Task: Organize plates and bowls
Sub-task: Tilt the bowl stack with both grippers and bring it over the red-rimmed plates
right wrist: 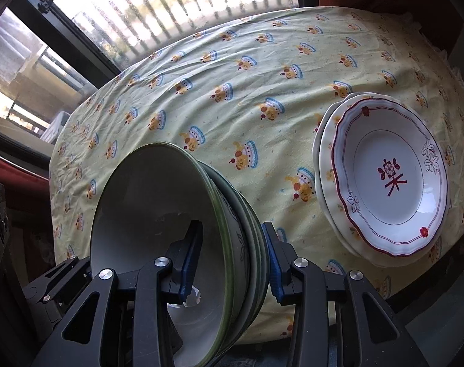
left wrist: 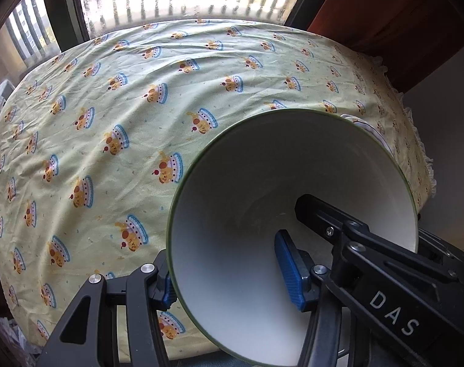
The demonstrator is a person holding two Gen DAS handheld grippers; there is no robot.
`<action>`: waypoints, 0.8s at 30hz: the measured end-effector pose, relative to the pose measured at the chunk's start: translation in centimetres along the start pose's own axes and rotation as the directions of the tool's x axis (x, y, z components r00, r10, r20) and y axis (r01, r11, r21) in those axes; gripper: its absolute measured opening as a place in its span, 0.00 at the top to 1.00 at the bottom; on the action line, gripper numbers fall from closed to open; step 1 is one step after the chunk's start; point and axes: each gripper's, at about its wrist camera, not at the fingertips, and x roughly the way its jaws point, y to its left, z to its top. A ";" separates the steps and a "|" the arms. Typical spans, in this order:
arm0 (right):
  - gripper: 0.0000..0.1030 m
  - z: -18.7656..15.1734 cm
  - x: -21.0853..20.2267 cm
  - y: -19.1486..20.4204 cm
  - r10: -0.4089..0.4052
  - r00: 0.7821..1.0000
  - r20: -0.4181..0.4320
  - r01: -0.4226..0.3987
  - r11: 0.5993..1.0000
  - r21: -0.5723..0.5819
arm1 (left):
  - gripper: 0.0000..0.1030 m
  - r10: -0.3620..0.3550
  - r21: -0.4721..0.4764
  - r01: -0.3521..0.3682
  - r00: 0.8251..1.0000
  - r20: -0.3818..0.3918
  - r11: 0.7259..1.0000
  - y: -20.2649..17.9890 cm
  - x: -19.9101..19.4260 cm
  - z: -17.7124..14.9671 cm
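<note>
Because the stack of bowls (right wrist: 232,229) hangs from two claws at once, the coming move turns on where the pile of plates (right wrist: 384,177) lies from them: ahead of the right claw (right wrist: 230,264) and off to its right. It sits well apart from the bowls, with bare tablecloth (right wrist: 232,76) between.

The right claw is clamped across the nested walls of the stack, its left pad inside the top bowl and its right pad against the outermost wall.

The left claw (left wrist: 229,281) straddles the opposite wall, with its left pad against the outside just under the green rim and its right pad down inside the white hollow. Whether that inner pad presses the wall I cannot tell.

From the left claw the plates are almost hidden. Only a sliver shows past the far rim of the bowl, ahead and to its right.

The right hand is thus the nearer one to the plates, and I judge it should lead any carry that way. The bowls' open mouth faces up toward both claws, so the stack must travel level or the inner bowls may shift.
</note>
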 end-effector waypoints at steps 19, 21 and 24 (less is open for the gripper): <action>0.59 2.4 -1.2 -4.3 0.080 0.997 0.000 -0.080 0.994 -0.078 | 0.47 0.085 -0.112 -0.077 0.994 0.064 0.991 -5.6 0.7 1.1; 0.59 3.0 -1.5 -5.1 0.089 0.996 0.000 -0.088 0.991 -0.101 | 0.47 0.096 -0.133 -0.086 0.993 0.072 0.987 -6.5 0.7 1.4; 0.59 3.9 -1.8 -6.3 0.105 0.994 -0.006 -0.105 0.987 -0.125 | 0.47 0.107 -0.159 -0.093 0.991 0.082 0.983 -7.8 1.0 1.8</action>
